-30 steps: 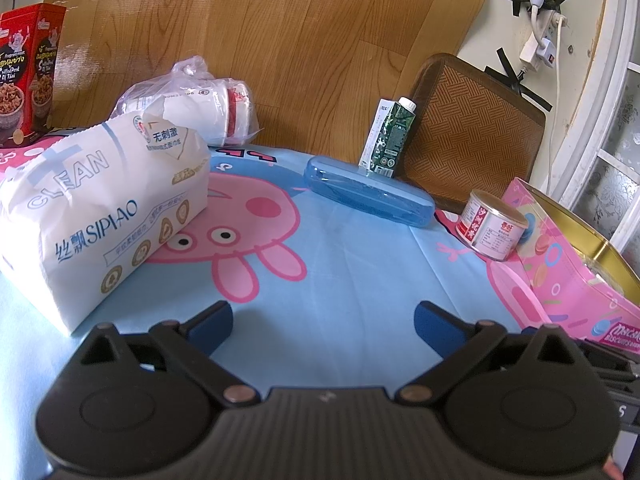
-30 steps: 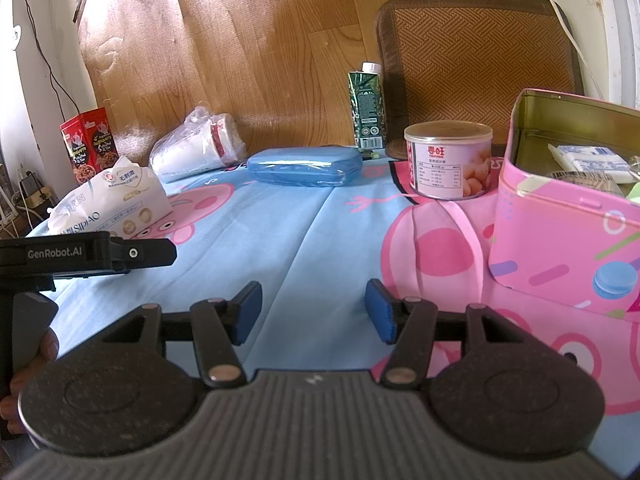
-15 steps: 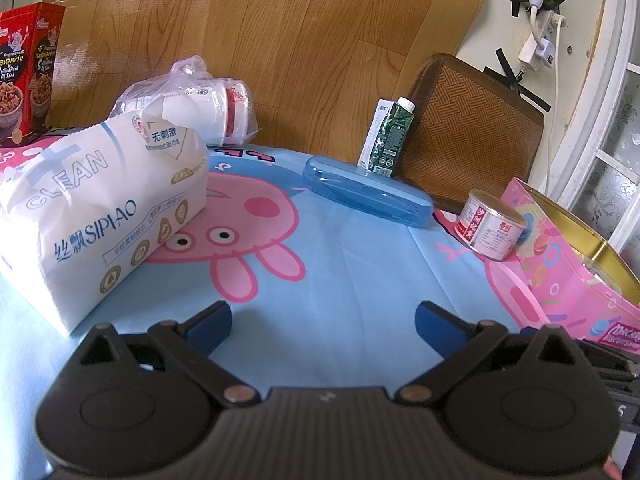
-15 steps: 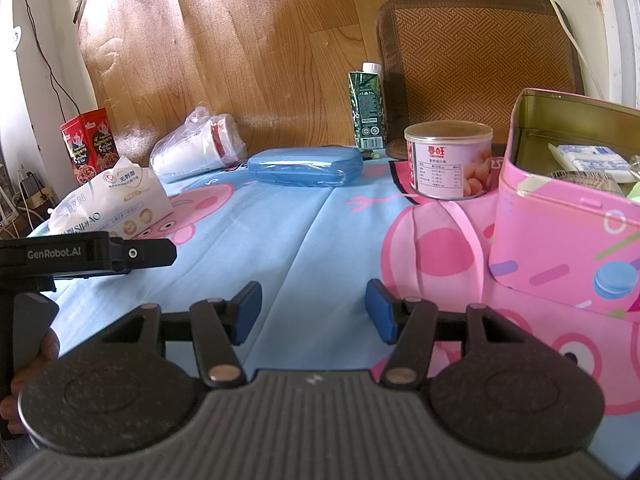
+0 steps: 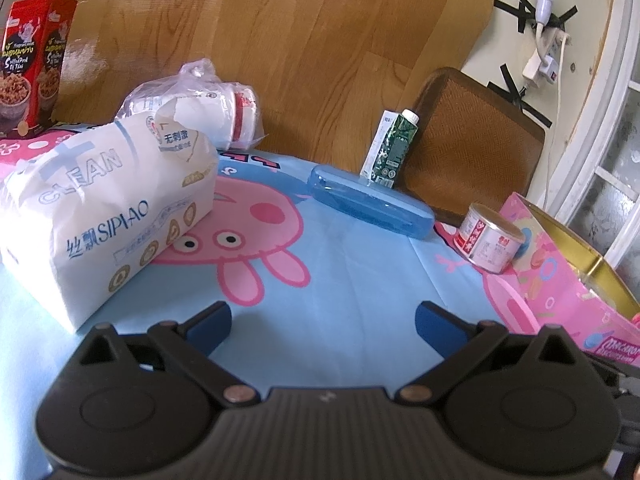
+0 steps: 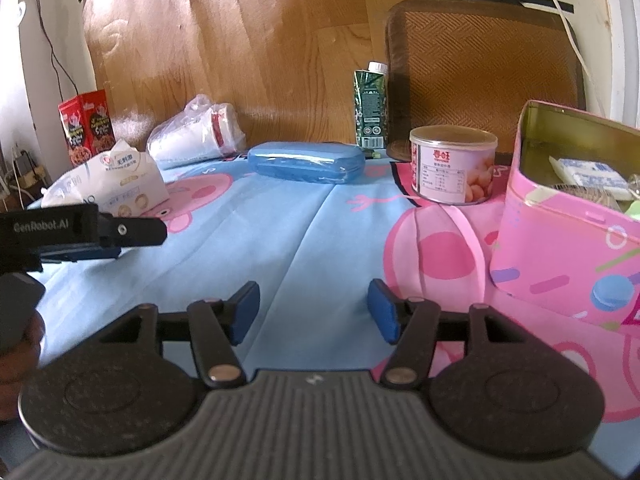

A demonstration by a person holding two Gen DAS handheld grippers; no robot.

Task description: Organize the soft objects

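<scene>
- The left gripper (image 5: pixel 322 322) hovers low over the desk (image 5: pixel 352 280), which is covered by a light blue cloth with pink cartoon pigs; its blue-tipped fingers (image 5: pixel 212 320) are spread wide and hold nothing.
- The right gripper (image 6: pixel 314 308) is also above the cloth, its blue fingers (image 6: pixel 246 306) apart and empty.
- The white soft pack of tissues (image 5: pixel 100 208) lies just to the left of the left gripper. On it I can read "CLEAN" and "SIPIAO" with Chinese characters.
- Behind the pack lies a clear plastic bag of white paper cups (image 5: pixel 200 112), and at the far left stands a red snack box (image 5: pixel 34 64) with writing too small to read.
- A translucent blue plastic case (image 5: pixel 372 206) lies at the back of the desk, with a dark green drink carton (image 5: pixel 394 148) upright behind it.
- A round tin can with a red and white label (image 6: pixel 454 164) stands just beside the open pink tin box (image 6: pixel 560 232).
- Only the right wrist view shows inside the box: a white packet (image 6: pixel 588 170) lies there.
- The same view also shows the body of the left gripper from the side, with the words "GenRobot.AI".
</scene>
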